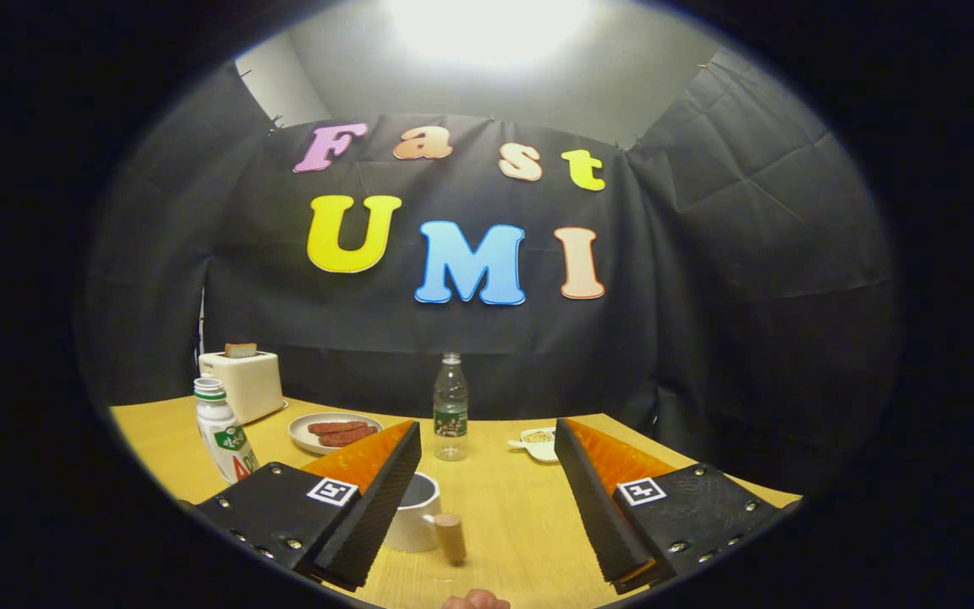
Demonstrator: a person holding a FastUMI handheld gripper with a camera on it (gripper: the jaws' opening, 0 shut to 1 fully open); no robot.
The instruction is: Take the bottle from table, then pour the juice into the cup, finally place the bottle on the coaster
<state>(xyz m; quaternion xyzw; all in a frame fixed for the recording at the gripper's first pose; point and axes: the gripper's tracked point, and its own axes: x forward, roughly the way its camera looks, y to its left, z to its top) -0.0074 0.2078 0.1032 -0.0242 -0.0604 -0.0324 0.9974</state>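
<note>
Gripper (487, 499) fingers spread wide, holding nothing. Bottle (451, 407) upright beyond them, centred on gap. Cup (413, 512) beside left finger. Yellow wooden table (512, 516), black cloth booth walls.

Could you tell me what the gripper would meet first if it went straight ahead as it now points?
Probably the clear bottle, standing upright on the table ahead of the open gripper; the path to it looks free, though depth is uncertain.

Black cloth wall (707, 279), wooden table (504, 507), seemingly overhead light (487, 25).
</note>
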